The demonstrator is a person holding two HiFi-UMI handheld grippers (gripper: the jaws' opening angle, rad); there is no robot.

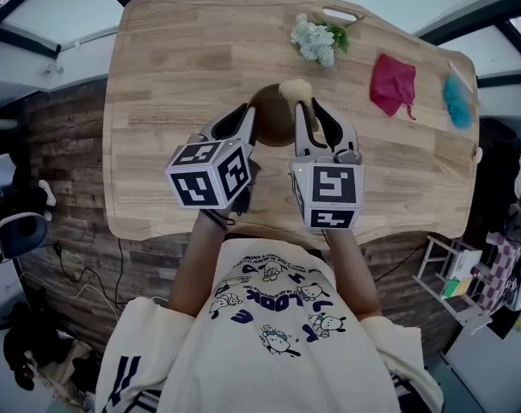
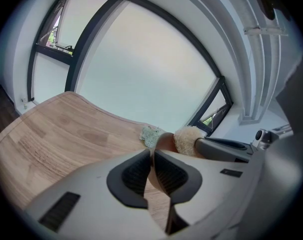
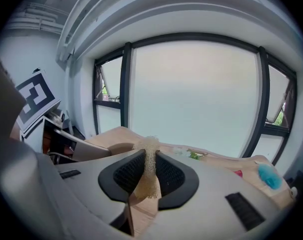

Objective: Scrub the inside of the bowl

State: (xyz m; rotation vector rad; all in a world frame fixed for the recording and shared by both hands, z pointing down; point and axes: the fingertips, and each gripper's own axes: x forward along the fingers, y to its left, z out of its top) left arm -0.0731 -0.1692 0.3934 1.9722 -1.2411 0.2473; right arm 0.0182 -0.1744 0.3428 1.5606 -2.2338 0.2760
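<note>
Now, left hand-held gripper point(image 2: 152, 156) clamps rim of bowl point(image 1: 273, 119), right hand-held gripper point(image 3: 150, 168) pinches sponge point(image 3: 150, 146).

"What carries it all?"
"A light wooden table point(image 1: 174, 76) with rounded corners."
"And on it?"
"Near the far edge there's a bunch of white flowers point(image 1: 315, 39). To the right lies a red cloth point(image 1: 393, 84), then a fluffy blue thing point(image 1: 456, 101), each apart."
"The brown bowl point(image 1: 273, 114)?"
"Over the middle. I can't tell whether it rests on the wood."
</note>
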